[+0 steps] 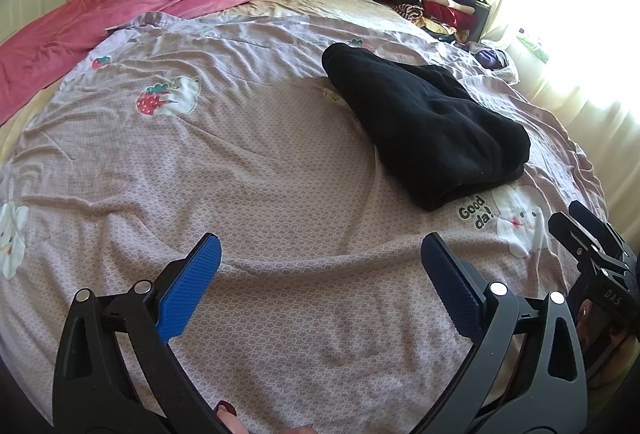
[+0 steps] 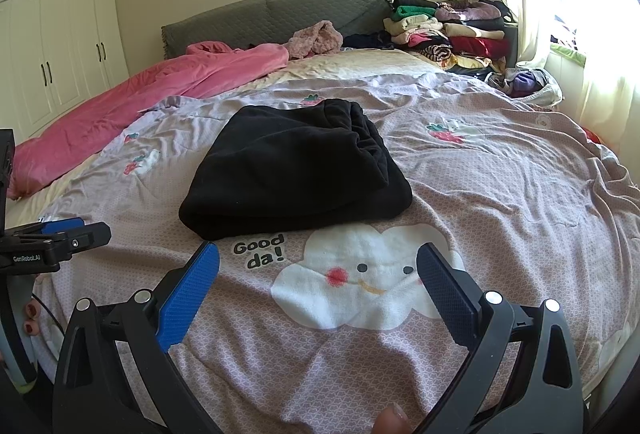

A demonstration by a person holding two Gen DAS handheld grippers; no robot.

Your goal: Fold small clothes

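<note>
The left gripper (image 1: 320, 286) has its blue fingers spread wide and holds nothing; it hangs over the lilac bed sheet (image 1: 248, 170). The right gripper (image 2: 318, 294) is also wide open and empty, above a white cloud print (image 2: 360, 290). The black garment (image 2: 296, 170), folded in a thick bundle, lies on the sheet at 12 o'clock from the right gripper and at 1 o'clock from the left one, apart from both.

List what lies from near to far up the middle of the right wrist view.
right gripper → cloud print → black folded garment → pink fuzzy garment → grey headboard
</note>
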